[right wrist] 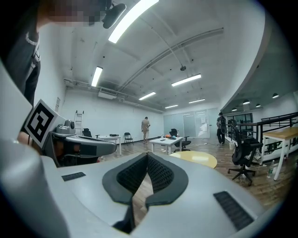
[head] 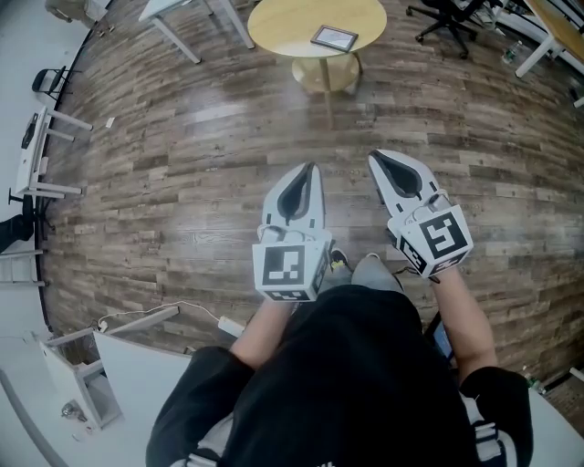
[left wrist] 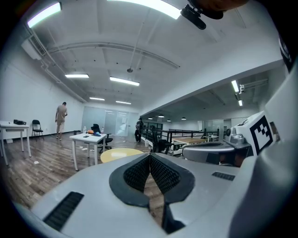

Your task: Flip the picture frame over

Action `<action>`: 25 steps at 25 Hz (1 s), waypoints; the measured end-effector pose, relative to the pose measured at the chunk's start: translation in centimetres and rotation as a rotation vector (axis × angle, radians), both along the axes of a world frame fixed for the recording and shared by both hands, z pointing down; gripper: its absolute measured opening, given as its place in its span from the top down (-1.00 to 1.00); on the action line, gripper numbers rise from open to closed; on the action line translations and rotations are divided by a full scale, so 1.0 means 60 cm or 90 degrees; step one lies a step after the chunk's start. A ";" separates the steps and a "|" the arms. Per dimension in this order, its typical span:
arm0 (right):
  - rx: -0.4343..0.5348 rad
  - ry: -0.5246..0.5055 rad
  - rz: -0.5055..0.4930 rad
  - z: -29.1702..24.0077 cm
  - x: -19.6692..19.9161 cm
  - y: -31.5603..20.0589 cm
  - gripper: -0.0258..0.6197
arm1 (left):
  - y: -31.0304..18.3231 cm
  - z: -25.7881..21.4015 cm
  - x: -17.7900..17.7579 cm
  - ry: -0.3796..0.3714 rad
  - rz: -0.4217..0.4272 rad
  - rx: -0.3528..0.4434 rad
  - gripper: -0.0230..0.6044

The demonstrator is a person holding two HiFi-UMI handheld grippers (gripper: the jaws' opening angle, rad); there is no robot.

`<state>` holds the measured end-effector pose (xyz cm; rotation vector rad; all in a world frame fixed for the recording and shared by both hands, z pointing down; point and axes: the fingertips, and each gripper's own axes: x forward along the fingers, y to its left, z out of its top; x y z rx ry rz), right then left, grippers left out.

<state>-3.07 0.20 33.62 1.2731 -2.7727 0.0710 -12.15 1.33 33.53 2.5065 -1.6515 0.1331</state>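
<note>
Left gripper (head: pixel 308 170): held out level over the wooden floor (head: pixel 182 155) at the near left. The left gripper view showed its ribbed pads (left wrist: pixel 139 173) pressed together at the tips with nothing between them.

Round table (head: pixel 283 27): yellow top on a single pedestal, at the far centre of the room and well apart from both grippers, with open floor between.

Picture frame (head: pixel 334 37): lay flat on the right part of the tabletop, near its edge, untouched. It had a dark rim and a pale middle, and was too small to tell which face was up.

Right gripper (head: pixel 375 159): just beside the left one, also level and aimed toward the table. Its jaws were closed tight on nothing, pads (right wrist: pixel 159 173) meeting at the tip.

Office chair (head: pixel 447 20): black, at the far right of the table, clear of a straight path to it.

Step in hand: judged to be the approach. Neither tool was within reach of the frame and no flip had begun.

Next move calls for: closing in on the table, parting at least one pair of jaws, then getting a pad under the frame's near edge. A flat frame offers little to pinch, so the second tool may have to steady the far side.

Risk: the frame could slide off the nearby table edge if pushed rather than lifted.
</note>
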 end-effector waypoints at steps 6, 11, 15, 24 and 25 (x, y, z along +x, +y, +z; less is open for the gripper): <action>-0.008 0.009 0.007 0.011 0.015 -0.051 0.86 | -0.049 0.013 0.013 0.004 0.007 -0.010 0.85; -0.008 0.004 0.002 0.015 0.037 -0.120 0.86 | -0.116 0.012 0.032 -0.001 -0.002 -0.010 0.85; -0.011 -0.008 -0.002 0.017 0.065 -0.188 0.86 | -0.180 0.013 0.077 -0.009 0.012 -0.018 0.85; -0.019 -0.044 0.002 0.030 0.161 -0.317 0.86 | -0.302 0.020 0.174 -0.046 0.024 -0.020 0.85; -0.021 -0.043 0.001 0.033 0.166 -0.326 0.86 | -0.311 0.024 0.176 -0.046 0.018 -0.025 0.85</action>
